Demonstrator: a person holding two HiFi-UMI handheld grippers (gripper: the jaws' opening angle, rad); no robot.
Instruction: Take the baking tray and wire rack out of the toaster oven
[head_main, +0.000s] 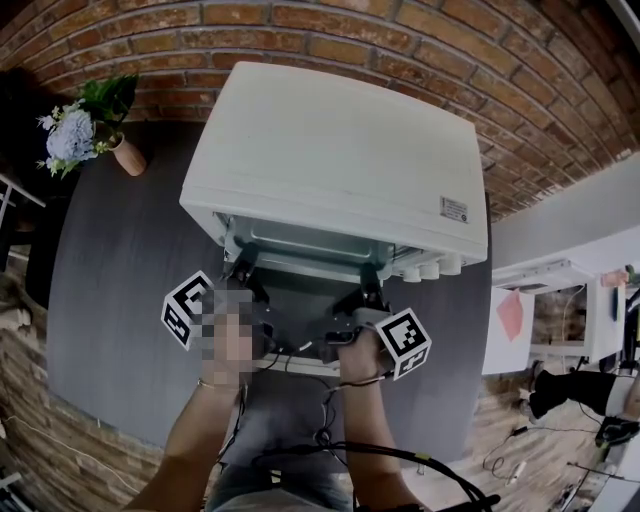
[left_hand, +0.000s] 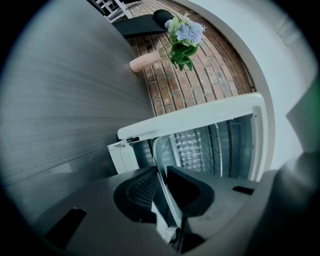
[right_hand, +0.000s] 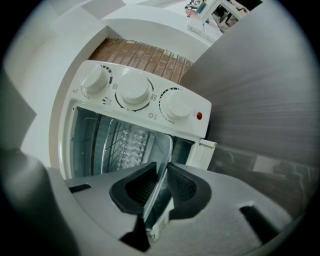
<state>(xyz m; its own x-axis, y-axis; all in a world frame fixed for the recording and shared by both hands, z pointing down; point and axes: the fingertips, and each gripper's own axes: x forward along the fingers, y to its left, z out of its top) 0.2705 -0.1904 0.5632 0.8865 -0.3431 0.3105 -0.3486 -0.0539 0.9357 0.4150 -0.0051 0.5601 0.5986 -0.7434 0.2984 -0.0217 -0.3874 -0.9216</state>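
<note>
The white toaster oven (head_main: 340, 150) stands on the dark table (head_main: 110, 290) with its door (head_main: 300, 360) folded down toward me. A thin grey baking tray (head_main: 300, 315) sticks partly out of the opening over the door. My left gripper (head_main: 245, 268) is shut on the tray's left rim (left_hand: 162, 150). My right gripper (head_main: 367, 295) is shut on its right rim (right_hand: 164, 152). In both gripper views the metal edge runs straight between the pads. Behind the tray, the wire rack (right_hand: 111, 142) sits inside the oven cavity (left_hand: 220, 145).
Three control knobs (right_hand: 132, 90) line the oven's right side. A vase of blue flowers (head_main: 95, 130) stands at the table's far left by the brick wall (head_main: 400, 50). Cables hang below my hands at the table's near edge.
</note>
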